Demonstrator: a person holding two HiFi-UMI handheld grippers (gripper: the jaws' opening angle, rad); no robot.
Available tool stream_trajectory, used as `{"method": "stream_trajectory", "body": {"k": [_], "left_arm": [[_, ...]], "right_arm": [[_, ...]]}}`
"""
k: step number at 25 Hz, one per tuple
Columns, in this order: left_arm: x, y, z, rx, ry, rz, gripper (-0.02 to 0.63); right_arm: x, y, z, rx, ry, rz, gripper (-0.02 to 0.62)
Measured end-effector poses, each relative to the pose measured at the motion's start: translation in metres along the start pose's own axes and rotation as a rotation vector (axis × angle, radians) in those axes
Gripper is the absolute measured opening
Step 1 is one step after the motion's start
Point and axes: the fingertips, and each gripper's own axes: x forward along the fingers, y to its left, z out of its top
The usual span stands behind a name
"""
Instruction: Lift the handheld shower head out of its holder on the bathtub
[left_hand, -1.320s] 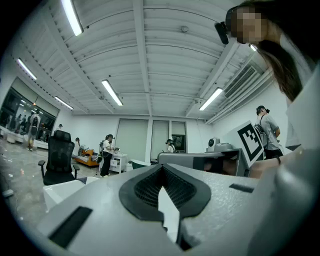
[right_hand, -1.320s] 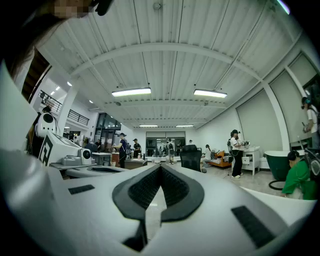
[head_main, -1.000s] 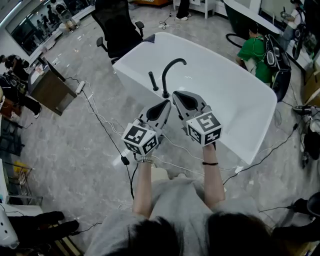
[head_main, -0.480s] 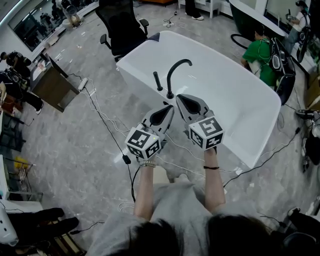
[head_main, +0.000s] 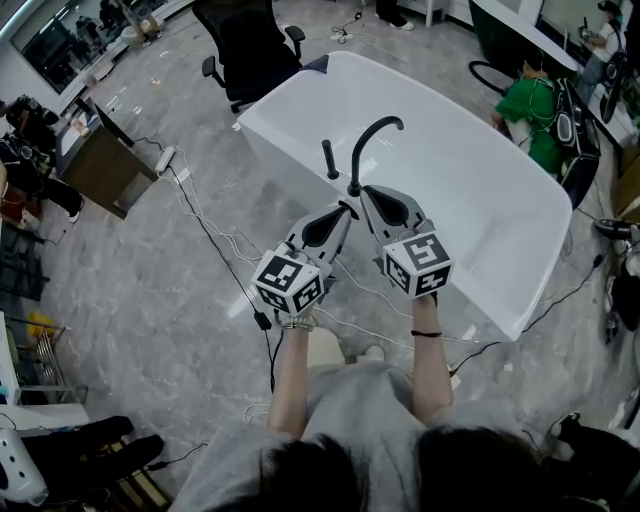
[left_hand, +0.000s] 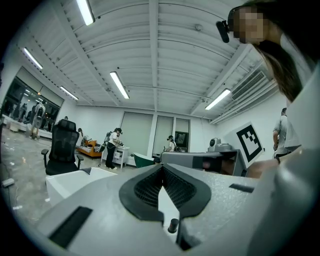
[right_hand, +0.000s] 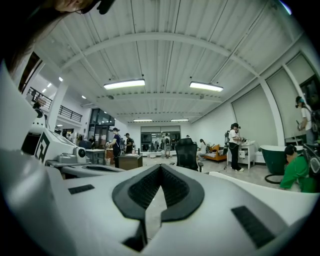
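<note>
A white bathtub (head_main: 490, 215) fills the middle of the head view. On its near rim stands a black curved faucet (head_main: 372, 140), and just left of it the black handheld shower head (head_main: 329, 158) stands upright in its holder. My left gripper (head_main: 347, 208) and right gripper (head_main: 364, 190) are side by side with their tips beside the faucet's foot, a little short of the shower head. Both are shut and hold nothing: the left gripper (left_hand: 162, 166) and the right gripper (right_hand: 160, 166) each show dark pads meeting at the tip. Neither gripper view shows the shower head.
A black office chair (head_main: 245, 45) stands behind the tub's far left end. A brown desk (head_main: 105, 170) is at the left. White cables (head_main: 205, 235) trail over the grey floor. A person in green (head_main: 528, 108) crouches beyond the tub, at the right.
Both grippers have moved a little forward and down together, still shut and side by side. The tub, faucet and shower head now sit slightly to the right in the head view.
</note>
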Motion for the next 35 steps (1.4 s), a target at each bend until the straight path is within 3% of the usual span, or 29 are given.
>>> {"method": "stream_trajectory", "body": {"k": [25,35], "left_arm": [[-0.006,0.166,-0.001,-0.062,0.06,-0.161,0.005],[-0.004,0.182,-0.018,-0.09,0.076,-0.216,0.005]], "right_arm": [[0.149,0.007,-0.018,0.057,0.026,-0.2,0.0],[0.159,0.01,-0.045,0.084,0.069,-0.285,0.0]]}}
